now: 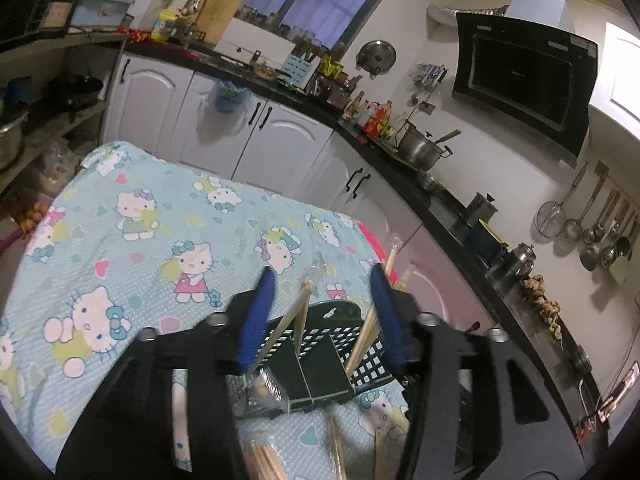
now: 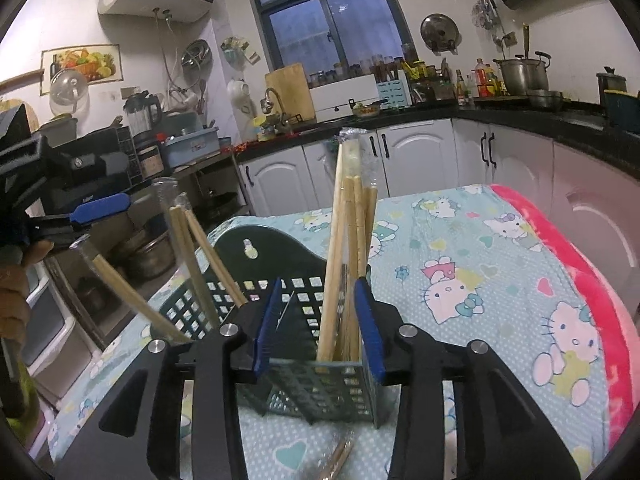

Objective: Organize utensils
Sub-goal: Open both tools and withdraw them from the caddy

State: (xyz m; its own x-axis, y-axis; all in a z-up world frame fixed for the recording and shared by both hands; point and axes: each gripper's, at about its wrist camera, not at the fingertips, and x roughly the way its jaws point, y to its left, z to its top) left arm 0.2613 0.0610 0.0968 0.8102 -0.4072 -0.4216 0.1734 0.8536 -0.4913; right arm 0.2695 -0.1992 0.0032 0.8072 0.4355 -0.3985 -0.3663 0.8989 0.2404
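A dark green slotted utensil basket [image 2: 280, 276] with compartments stands on a table under a Hello Kitty cloth [image 2: 460, 248]. Several wooden chopsticks in clear wrappers stand in it: a bundle [image 2: 352, 240] in the right compartment, others [image 2: 204, 248] leaning left. My right gripper [image 2: 320, 292] is open, its blue pads either side of the basket's near edge, holding nothing. My left gripper [image 1: 324, 276] is open above the basket [image 1: 320, 344], chopsticks [image 1: 300, 304] rising between its pads untouched. It also shows in the right wrist view [image 2: 92, 210]. More wrapped chopsticks [image 1: 268, 460] lie on the cloth below.
White kitchen cabinets [image 2: 420, 156] and a black counter [image 2: 520, 108] crowded with pots and bottles run behind and to the right. A shelf with pots [image 2: 152, 256] stands left of the table. A red blanket edge [image 2: 580, 280] lines the table's right side.
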